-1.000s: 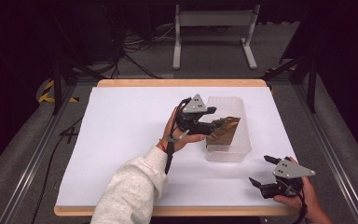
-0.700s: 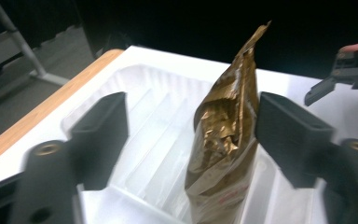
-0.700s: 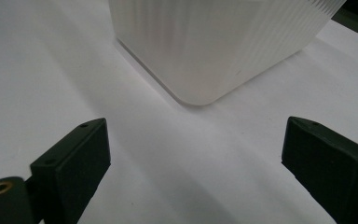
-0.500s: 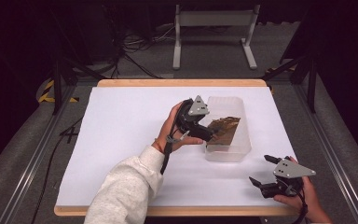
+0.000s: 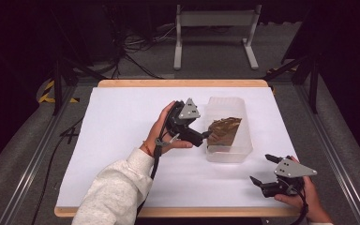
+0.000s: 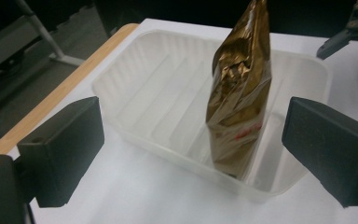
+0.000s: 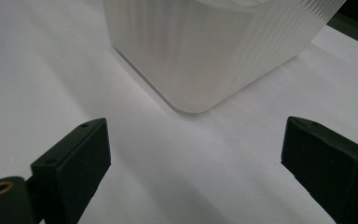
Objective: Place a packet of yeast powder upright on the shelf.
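Note:
A gold foil bag [image 5: 224,130] stands upright in a clear plastic tub [image 5: 229,154] at the middle right of the white table. My left gripper [image 5: 202,138] sits just outside the tub's left wall. Its jaws have just been opening and now stand wide apart. In the left gripper view the bag [image 6: 240,93] stands free inside the tub [image 6: 135,70], beyond the open left gripper [image 6: 196,140], with neither pad touching it. My right gripper [image 5: 261,168] rests open near the front right corner, empty. In the right gripper view the right gripper [image 7: 191,158] faces a corner of the tub [image 7: 205,56].
White paper [image 5: 122,122] covers the table, and a wooden edge [image 5: 183,83] runs along the back. A metal stand [image 5: 215,18] and cables lie on the floor behind. Dark rails flank both sides.
The left gripper has opened, let go of the gold bag and drawn back leftwards out of the tub. The bag stays standing inside. The right gripper has not moved.

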{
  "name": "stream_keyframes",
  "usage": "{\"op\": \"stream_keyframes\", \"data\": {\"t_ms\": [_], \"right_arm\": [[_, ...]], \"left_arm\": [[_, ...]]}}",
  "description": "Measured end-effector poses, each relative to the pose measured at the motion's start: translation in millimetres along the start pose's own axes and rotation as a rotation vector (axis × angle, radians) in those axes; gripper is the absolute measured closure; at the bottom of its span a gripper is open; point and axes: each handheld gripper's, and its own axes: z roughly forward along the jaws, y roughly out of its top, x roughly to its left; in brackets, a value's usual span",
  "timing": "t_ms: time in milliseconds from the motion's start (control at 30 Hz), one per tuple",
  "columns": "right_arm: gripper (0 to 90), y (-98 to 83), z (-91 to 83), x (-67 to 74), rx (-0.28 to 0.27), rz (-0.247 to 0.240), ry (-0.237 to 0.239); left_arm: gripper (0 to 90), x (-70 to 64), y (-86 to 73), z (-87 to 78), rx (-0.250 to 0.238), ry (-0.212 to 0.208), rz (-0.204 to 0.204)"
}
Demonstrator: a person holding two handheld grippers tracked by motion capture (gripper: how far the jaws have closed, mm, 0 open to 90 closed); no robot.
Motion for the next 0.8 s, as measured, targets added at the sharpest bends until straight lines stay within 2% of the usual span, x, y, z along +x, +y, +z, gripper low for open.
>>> {"op": "stream_keyframes", "data": {"t_ms": [33,200,233,333,467,800], "right_arm": [[8.7,-0.1,0.2,0.1,0.002,0.0,-0.001],[8.7,-0.7,0.4,-0.2,0.002,0.002,0.001],[8.7,-0.8,0.5,-0.1,0.003,0.001,0.001],[8.7,-0.7,0.6,0.0,0.003,0.0,0.002],[8.7,-0.2,1.0,-0.1,0.003,-0.001,0.003],[8.7,0.7,1.3,0.1,0.001,-0.005,0.005]], "left_arm": [[5.9,0.6,-1.6,-1.1,0.004,-0.005,0.003],[5.2,3.2,-10.3,-6.8,0.032,0.019,0.018],[5.2,3.6,-12.4,-8.3,0.03,0.012,0.015],[4.7,4.7,-17.3,-12.1,0.051,0.036,0.034],[4.7,6.0,-24.1,-18.3,0.066,0.045,0.043],[5.7,6.8,-41.0,-32.5,0.086,0.079,0.069]]}}
